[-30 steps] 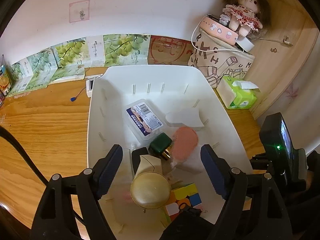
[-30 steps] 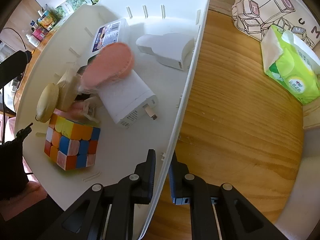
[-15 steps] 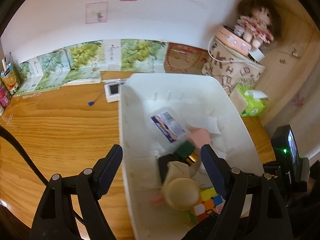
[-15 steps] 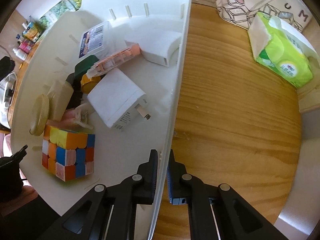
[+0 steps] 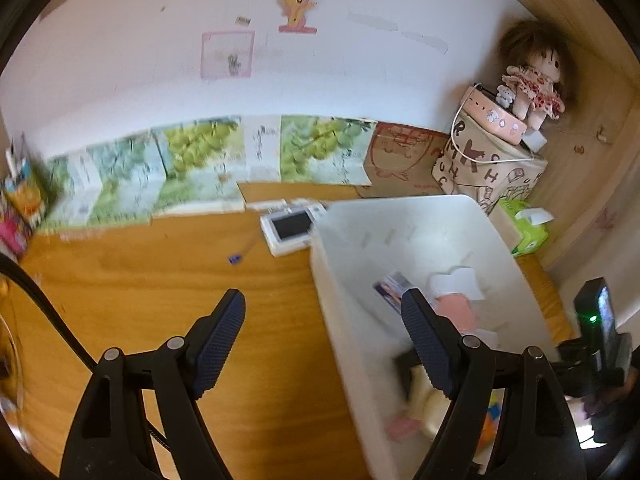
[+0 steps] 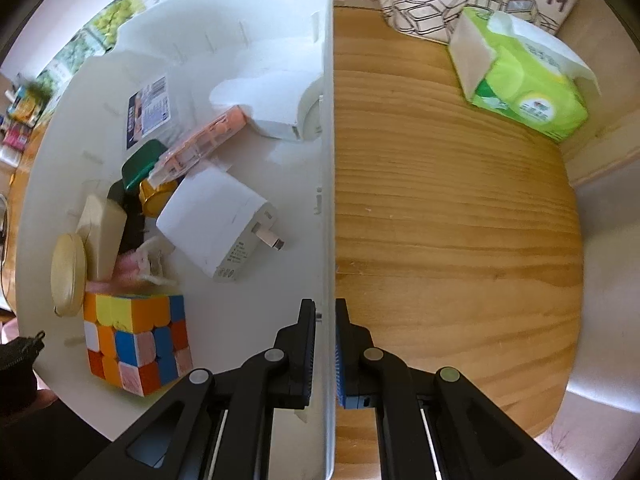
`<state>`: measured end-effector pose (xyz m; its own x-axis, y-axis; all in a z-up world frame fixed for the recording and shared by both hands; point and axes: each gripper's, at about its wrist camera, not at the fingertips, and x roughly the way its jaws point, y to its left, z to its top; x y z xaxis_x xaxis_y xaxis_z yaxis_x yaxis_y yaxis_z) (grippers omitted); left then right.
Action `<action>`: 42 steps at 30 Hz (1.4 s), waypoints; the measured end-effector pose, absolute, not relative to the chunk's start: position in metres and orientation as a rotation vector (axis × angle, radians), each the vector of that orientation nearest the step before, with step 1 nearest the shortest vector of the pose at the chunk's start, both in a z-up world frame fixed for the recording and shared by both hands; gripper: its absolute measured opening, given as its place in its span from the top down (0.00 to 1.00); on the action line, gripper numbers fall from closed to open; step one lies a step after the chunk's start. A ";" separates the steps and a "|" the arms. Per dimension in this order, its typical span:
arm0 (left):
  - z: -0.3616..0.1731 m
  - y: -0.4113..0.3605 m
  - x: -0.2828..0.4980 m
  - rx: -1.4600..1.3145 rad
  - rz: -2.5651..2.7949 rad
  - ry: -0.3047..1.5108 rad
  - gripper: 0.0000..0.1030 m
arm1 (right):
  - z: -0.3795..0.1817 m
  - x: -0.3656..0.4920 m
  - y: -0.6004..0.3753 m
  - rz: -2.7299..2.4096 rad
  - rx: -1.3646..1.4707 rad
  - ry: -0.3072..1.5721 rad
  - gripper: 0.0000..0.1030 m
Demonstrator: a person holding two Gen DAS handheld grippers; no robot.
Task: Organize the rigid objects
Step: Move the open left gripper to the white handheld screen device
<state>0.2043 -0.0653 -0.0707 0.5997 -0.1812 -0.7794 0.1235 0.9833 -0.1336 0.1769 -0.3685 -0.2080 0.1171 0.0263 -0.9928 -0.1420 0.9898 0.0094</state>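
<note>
White bin [image 6: 327, 128] wall pinched in my right gripper [image 6: 325, 344]; left gripper [image 5: 324, 344] gapes, straddling its other wall; tissue pack [image 6: 524, 80] beyond.

Bright light; left view motion-blurred, right view sharp.

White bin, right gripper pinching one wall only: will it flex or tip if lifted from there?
Probably both. The right gripper grips the white bin by a thin side wall, so flex seems likely. The Rubik's cube, charger and other items lie loose, so they would probably slide if it tilts.
</note>
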 end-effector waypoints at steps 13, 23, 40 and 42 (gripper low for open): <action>-0.092 -0.035 0.272 0.235 -0.310 1.018 0.20 | -0.197 0.189 -0.357 -0.065 0.003 1.457 0.89; -0.135 -0.034 0.329 0.405 -0.464 1.108 0.16 | -0.198 0.202 -0.364 -0.186 0.060 1.473 0.85; -0.194 -0.063 0.386 0.539 -0.720 1.064 0.15 | -0.197 0.217 -0.362 -0.296 0.087 1.492 0.80; -0.200 -0.064 0.387 0.536 -0.739 1.063 0.15 | -0.195 0.217 -0.363 -0.300 0.090 1.491 0.80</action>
